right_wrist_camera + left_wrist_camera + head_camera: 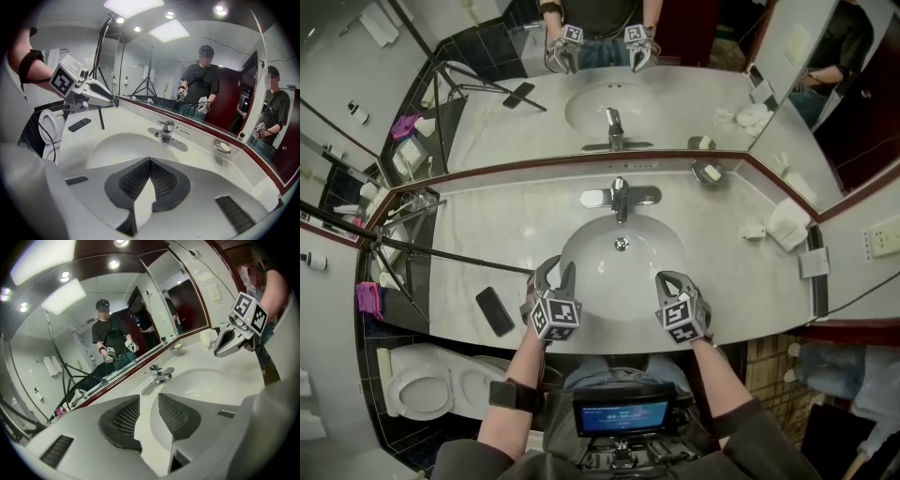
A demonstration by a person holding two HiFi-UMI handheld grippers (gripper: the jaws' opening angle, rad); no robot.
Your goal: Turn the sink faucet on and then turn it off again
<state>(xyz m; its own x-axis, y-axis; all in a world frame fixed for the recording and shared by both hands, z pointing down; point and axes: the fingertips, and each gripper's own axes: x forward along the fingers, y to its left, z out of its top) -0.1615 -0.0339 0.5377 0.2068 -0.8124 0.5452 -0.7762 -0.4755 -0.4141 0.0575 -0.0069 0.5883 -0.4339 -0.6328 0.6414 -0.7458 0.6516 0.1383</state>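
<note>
Left gripper point(558, 268) and right gripper point(664, 278) hover, faucet point(620, 197) well beyond their jaws.

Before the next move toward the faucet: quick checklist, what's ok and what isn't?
1. Left gripper jaws apart, empty: ok.
2. Right gripper jaws together, empty: ok.
3. Faucet in view, nothing in front of it: ok.
4. No water running into the basin: ok.
5. A gripper at the faucet handle: not ok, both are over the basin's near edge.
6. Phone left of the basin, out of the path: ok.
</note>
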